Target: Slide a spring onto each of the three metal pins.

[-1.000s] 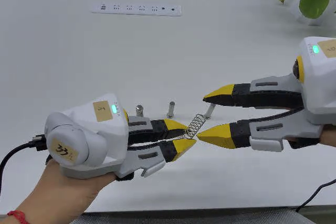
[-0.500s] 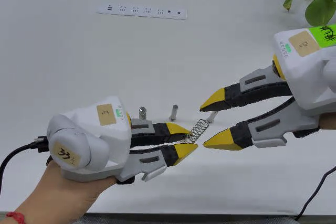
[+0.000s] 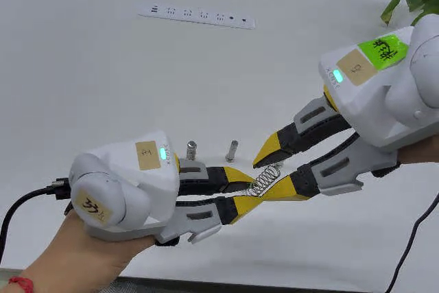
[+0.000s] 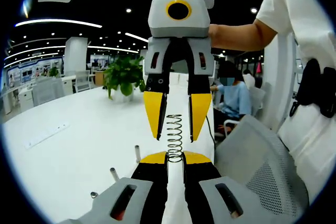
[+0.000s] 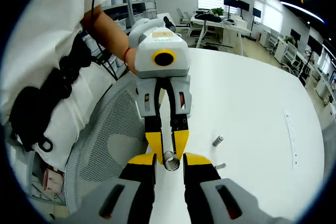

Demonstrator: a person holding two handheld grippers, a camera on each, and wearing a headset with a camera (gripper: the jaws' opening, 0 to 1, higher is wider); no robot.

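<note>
While the left gripper (image 3: 241, 189) clamps the near end of the spring (image 3: 265, 179), the right gripper (image 3: 263, 178) sets open jaws around its far end. Two metal pins (image 3: 232, 150) stand just on the far side.

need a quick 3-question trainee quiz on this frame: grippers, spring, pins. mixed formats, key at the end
1. True or false: the left gripper is shut on one end of the spring.
2. Pick one. The right gripper is: A) shut on a pin; B) open, with a jaw on either side of the spring; C) resting on the power strip.
3. Short answer: how many metal pins stand in the left gripper view?

Key: 1 true; 2 B; 3 three.
</note>
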